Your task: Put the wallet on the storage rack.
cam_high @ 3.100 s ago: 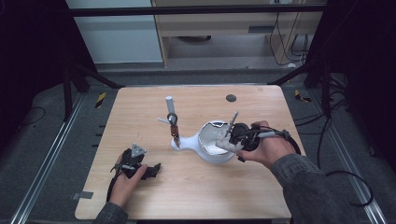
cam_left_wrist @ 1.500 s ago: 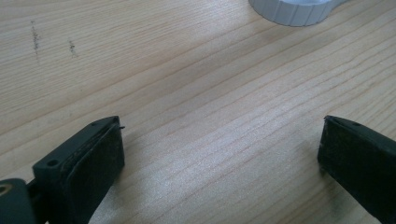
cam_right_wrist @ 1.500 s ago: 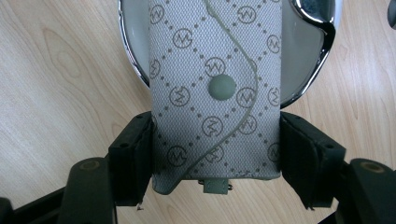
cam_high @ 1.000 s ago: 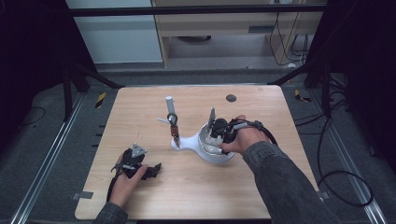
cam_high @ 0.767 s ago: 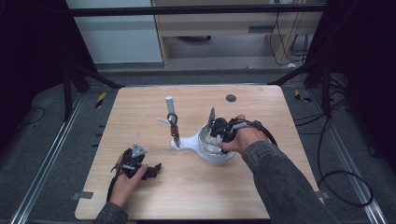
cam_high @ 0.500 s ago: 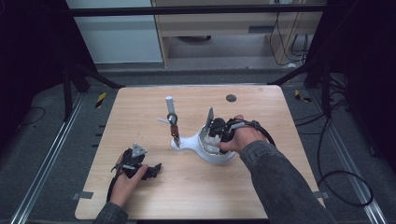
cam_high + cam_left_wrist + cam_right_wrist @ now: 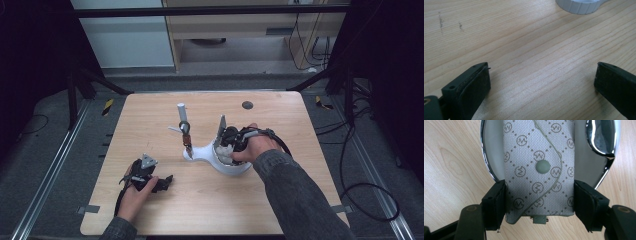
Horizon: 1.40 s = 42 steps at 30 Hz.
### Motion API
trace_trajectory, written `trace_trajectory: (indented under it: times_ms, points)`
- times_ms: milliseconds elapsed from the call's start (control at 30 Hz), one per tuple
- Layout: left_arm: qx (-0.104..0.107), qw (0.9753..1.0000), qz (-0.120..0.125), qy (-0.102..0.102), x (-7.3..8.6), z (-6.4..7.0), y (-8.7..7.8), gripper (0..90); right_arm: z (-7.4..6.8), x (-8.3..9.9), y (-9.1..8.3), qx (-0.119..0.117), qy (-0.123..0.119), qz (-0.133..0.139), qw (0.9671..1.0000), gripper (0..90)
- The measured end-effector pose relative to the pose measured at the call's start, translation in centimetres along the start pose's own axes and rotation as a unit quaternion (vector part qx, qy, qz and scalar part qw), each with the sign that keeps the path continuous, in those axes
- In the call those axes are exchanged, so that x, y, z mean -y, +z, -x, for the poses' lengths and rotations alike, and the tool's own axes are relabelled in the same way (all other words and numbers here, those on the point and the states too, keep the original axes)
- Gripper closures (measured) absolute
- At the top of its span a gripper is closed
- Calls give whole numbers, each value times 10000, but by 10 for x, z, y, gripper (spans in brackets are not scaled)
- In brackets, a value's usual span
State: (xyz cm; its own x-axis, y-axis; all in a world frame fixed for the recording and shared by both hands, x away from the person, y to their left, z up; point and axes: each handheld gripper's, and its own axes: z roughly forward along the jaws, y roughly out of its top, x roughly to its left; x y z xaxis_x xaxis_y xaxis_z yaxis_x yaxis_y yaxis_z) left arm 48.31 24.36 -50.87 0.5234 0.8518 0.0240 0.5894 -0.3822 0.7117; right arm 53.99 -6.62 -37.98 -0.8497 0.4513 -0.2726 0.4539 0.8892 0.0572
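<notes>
Figure: the right gripper (image 7: pixel 539 202) holds a grey patterned pouch (image 7: pixel 539 170) over a white dish (image 7: pixel 231 165), on a wooden table (image 7: pixel 280 200).

**Grip.** In the right gripper view, the two black jaws press the pouch's left and right edges near its bottom end. The pouch's far part lies over the dish's pale bowl, ringed by a shiny rim (image 7: pixel 484 157). Whether the pouch rests on the bowl or hangs just above it cannot be told.

**Idle hand.** The left gripper (image 7: pixel 150 177) rests on the near-left part of the table, well apart from the dish. The left gripper view shows its jaws spread wide with bare wood between them.

**Risks.** The hold sits at one end of the pouch, so the free end may sag or swing and catch the rim. A release while part of the pouch overhangs the rim would likely let it tip out. Pressing down could rock the dish, whose arm carries an upright stand (image 7: pixel 184 131) with a small pale post (image 7: pixel 181 107) just beyond.

**Views compared.** The right gripper view gives the pouch's snap button (image 7: pixel 542 166) and jaw contact. The high view hides these behind the hand (image 7: pixel 257 145), yet places dish, stand and both grippers on the table.
</notes>
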Motion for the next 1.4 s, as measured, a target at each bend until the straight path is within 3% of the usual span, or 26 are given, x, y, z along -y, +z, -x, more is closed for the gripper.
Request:
trace_trajectory:
  times_ms: [467, 600, 867, 1300, 1400]
  points:
    - [0, 10000, 5, 0, 0, 0, 0, 0, -2, -4, 4, -17, -16, -27, 10000, 314]
    - [4, 10000, 17, -8, 0, 1, 0, 0, -2, -1, 5, -81, 177, 305, 9993, 218]
    - [4, 10000, 15, -7, 0, 1, 0, 0, 0, 14, -7, -129, 479, 738, 9960, 221]
    - [13, 10000, 22, 0, 0, 1, 1, 0, -2, 25, -21, -6, 573, 1107, 9922, 130]
    - [13, 10000, 25, 4, 0, 1, 1, 0, -2, 30, -25, 36, 647, 1307, 9893, 104]
